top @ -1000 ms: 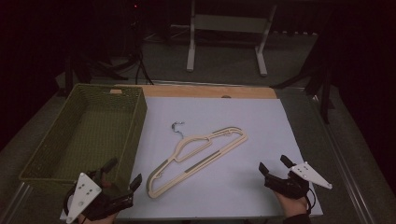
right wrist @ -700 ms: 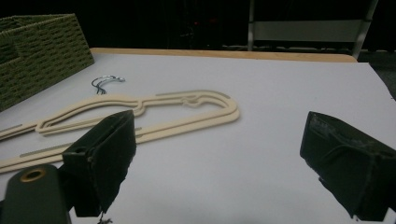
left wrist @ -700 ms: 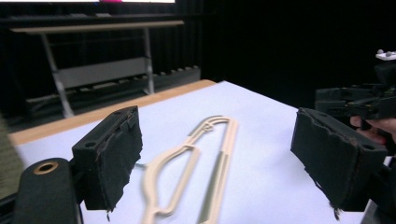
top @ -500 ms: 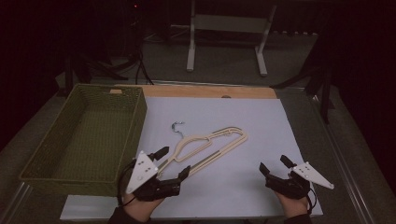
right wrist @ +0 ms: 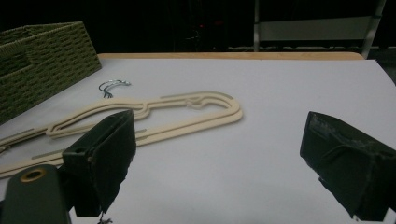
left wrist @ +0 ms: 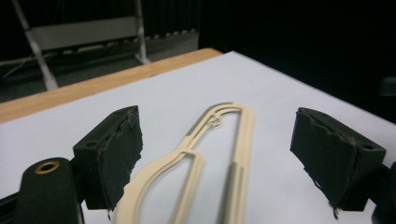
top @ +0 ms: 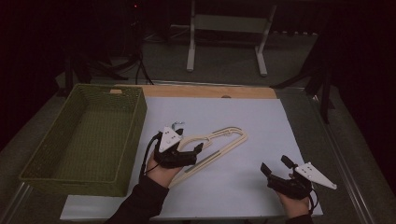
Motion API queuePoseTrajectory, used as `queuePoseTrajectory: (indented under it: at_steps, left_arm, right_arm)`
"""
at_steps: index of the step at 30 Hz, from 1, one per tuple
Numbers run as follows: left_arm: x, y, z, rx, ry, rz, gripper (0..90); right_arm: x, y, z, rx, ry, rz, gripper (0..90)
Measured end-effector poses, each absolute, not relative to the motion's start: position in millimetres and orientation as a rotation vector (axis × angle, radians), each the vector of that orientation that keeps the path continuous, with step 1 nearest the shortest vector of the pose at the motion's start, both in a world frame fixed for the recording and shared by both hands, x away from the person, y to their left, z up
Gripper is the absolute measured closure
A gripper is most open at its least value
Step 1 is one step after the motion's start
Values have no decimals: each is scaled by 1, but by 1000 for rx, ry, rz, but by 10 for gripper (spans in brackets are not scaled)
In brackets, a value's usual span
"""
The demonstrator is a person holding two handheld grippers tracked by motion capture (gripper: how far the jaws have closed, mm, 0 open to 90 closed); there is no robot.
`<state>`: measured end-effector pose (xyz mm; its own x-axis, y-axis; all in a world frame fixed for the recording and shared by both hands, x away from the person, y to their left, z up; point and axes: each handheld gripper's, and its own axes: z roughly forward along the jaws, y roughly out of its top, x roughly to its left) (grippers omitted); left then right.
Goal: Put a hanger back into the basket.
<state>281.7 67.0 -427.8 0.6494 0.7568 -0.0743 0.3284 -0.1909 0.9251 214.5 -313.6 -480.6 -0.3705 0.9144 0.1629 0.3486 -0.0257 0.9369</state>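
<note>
Right claw (top: 275, 168) is resting at the worktop's (top: 261, 121) 5 o'clock corner, jaws apart, gripping nothing. Left claw (top: 198, 150) is hovering over the cream hanger (top: 219, 142) near centre, jaws apart, straddling it without pressing. The hanger is lying flat, pointing toward 2 o'clock. Green basket (top: 84, 140) is sitting at 9 o'clock.
</note>
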Motion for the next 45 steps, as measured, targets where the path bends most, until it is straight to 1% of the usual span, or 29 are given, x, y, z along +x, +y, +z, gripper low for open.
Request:
queuePoseTrajectory:
  at_steps: [2, 5, 6, 10, 12, 16, 18, 20, 23, 27, 30, 33, 36, 38, 40, 42, 45]
  left_arm:
    - [297, 66, -433, 1820, 927, 494, 170]
    - [302, 67, -435, 1827, 944, 491, 155]
    - [314, 69, -441, 1850, 1010, 478, 155]
    - [336, 69, -458, 1933, 1168, 437, 156]
    - [341, 68, -467, 1968, 1204, 437, 162]
    - [347, 66, -479, 2032, 1236, 436, 198]
    - [351, 68, -484, 2039, 1265, 411, 221]
    - [355, 70, -489, 2052, 1300, 400, 267]
    - [362, 69, -499, 2116, 1331, 382, 282]
    - [365, 67, -507, 2172, 1328, 369, 316]
    - [365, 63, -513, 2218, 1323, 397, 351]
    - [365, 60, -519, 2255, 1313, 421, 406]
    - [363, 60, -519, 2255, 1295, 423, 462]
    - [360, 58, -519, 2262, 1267, 429, 532]
    - [358, 56, -518, 2274, 1261, 483, 585]
    - [357, 58, -518, 2271, 1265, 511, 679]
    - [355, 59, -518, 2273, 1258, 516, 693]
  right_arm:
    - [215, -314, -481, 1321, 1734, 1405, 105]
    - [215, -314, -481, 1323, 1734, 1407, 105]
    - [215, -314, -481, 1323, 1735, 1413, 105]
    - [215, -315, -481, 1331, 1732, 1427, 105]
    - [216, -315, -481, 1332, 1731, 1433, 105]
    - [216, -314, -481, 1331, 1739, 1442, 105]
    - [216, -315, -482, 1335, 1738, 1451, 106]
    - [216, -316, -482, 1339, 1734, 1469, 106]
    - [216, -317, -481, 1347, 1730, 1485, 106]
    - [216, -318, -481, 1350, 1723, 1497, 106]
    - [216, -317, -481, 1349, 1726, 1497, 106]
    - [216, -317, -481, 1349, 1728, 1497, 106]
    - [216, -318, -481, 1351, 1725, 1500, 106]
    - [216, -318, -481, 1351, 1725, 1499, 106]
    - [217, -318, -482, 1352, 1728, 1497, 106]
    - [217, -317, -482, 1350, 1731, 1495, 106]
    - [217, -317, -482, 1350, 1732, 1494, 106]
